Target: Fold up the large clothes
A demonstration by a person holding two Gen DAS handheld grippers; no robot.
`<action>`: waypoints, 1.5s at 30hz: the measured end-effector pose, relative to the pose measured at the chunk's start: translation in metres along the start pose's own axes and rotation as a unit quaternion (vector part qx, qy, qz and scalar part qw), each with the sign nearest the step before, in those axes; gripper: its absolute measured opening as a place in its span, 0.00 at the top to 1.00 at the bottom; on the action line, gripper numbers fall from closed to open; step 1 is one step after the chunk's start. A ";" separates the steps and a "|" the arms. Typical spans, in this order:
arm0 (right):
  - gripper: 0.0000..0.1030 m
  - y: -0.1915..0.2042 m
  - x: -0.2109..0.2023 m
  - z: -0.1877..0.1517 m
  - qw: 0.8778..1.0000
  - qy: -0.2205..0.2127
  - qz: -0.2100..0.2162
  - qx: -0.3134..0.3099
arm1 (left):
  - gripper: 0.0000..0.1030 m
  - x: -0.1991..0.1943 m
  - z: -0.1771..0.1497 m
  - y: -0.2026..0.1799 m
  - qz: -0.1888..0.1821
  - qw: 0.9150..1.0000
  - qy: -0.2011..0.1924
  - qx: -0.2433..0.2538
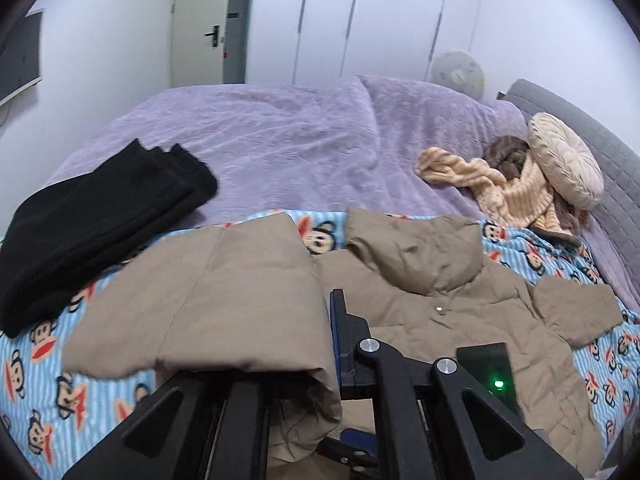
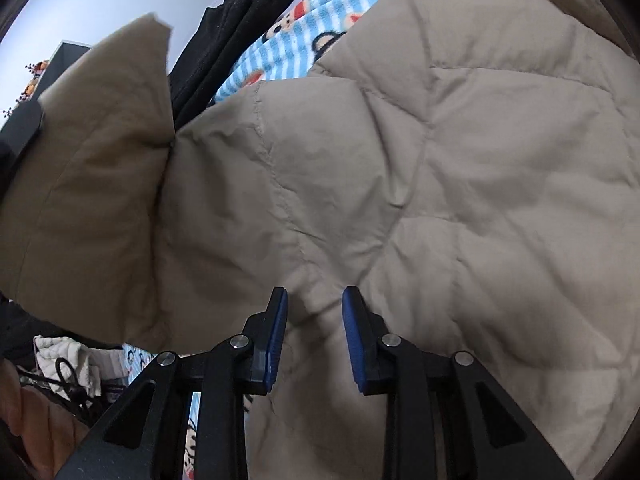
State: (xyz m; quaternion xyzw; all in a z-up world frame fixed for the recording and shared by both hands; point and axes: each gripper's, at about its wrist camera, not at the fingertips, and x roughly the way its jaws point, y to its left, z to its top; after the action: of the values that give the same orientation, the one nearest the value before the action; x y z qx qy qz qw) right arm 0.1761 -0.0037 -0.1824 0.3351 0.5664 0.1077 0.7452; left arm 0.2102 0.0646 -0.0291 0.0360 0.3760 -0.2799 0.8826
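**A:** ok so where are we at? We see the tan puffer jacket [image 1: 440, 304] spread on the bed [image 1: 280, 136], lying on the blue striped monkey-print blanket [image 1: 44, 364], hood [image 1: 416, 252] up toward the purple bedspread.

**B:** yep. And our left hand-held gripper [image 1: 334, 344] is clamped tight on one part of it, looks like a sleeve [image 1: 224, 292] (could be a side panel, hard to say through the fisheye). The fabric drapes over the left finger and hides it, so we only see the right finger [image 1: 340, 332] with its blue pad pressed against the cloth. That piece is lifted off the blanket and hangs over the rest of the jacket.

**A:** and the right one?

**B:** our right hand-held gripper [image 2: 315, 320] is low over the quilted body of the jacket. Its jaws are partly closed with a narrow gap, and a little ridge of tan fabric sits bunched between the blue pads [image 2: 276, 336]. We can't tell whether the pads actually pinch it.

**A:** other stuff on the bed?

**B:** folded black garment [image 1: 96, 224] to the left of the jacket, partly on the blanket. Round cream cushion [image 1: 568, 160] and a crumpled fuzzy beige throw [image 1: 504, 188] by the grey headboard, well apart from the jacket.
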 end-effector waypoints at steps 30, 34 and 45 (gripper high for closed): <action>0.35 -0.162 -0.178 -0.046 0.982 -0.098 -0.160 0.035 | 0.03 0.039 -0.080 -0.049 0.065 0.992 0.109 0.019; 0.18 -0.112 -0.181 -0.038 0.974 -0.132 -0.176 -0.054 | 0.03 0.026 -0.093 0.020 0.109 0.984 0.126 -0.061; 0.18 0.009 -0.065 0.002 0.895 -0.117 -0.316 -0.290 | 0.03 0.052 -0.139 0.083 0.152 0.961 0.160 -0.165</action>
State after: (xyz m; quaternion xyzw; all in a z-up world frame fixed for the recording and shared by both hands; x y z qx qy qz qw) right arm 0.1580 -0.0326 -0.1259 -0.0828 0.4946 -0.0140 0.8651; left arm 0.1930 0.1481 -0.1768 -0.0085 0.5435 -0.0669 0.8367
